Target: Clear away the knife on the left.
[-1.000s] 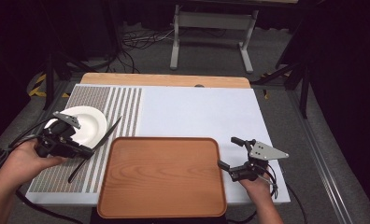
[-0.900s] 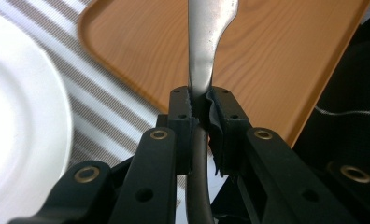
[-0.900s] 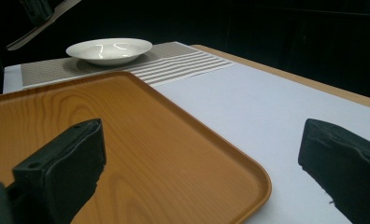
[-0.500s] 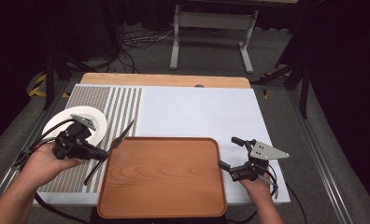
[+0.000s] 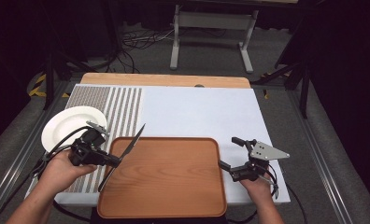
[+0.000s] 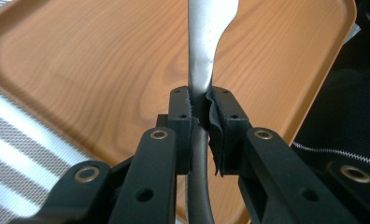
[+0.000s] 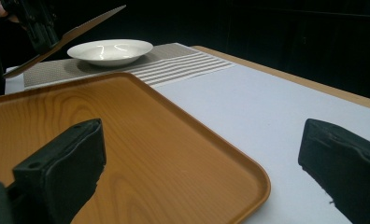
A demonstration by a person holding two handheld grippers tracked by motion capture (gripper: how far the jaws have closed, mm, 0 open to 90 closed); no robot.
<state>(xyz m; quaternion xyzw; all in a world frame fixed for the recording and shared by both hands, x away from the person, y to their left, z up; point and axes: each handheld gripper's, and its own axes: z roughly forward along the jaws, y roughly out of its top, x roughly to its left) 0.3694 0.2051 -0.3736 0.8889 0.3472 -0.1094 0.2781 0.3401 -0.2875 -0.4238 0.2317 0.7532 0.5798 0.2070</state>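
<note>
A table knife (image 5: 128, 147) is clamped at its handle by my left gripper (image 5: 115, 161), which is shut on it. The blade (image 6: 206, 37) points up and away over the left edge of the wooden tray (image 5: 174, 182). In the left gripper view the pads (image 6: 181, 112) press both sides of the knife's neck above the tray (image 6: 103, 60). My right gripper (image 5: 227, 151) stands open at the tray's right rim, one jaw over the tray (image 7: 127, 140) and one over the white cloth. The right gripper view shows the knife (image 7: 80, 28) held aloft at the far left.
A white plate (image 5: 68, 123) sits on the striped placemat (image 5: 122, 105) at the left, behind my left hand, and appears as the plate (image 7: 110, 50) in the right gripper view. White cloth (image 5: 197, 112) covers the table beyond the tray. A metal stand (image 5: 211, 18) is on the floor past the far edge.
My left gripper has carried the knife rightward and nearer, off the plate's side to the tray's left edge. The right gripper has stayed where it was.
</note>
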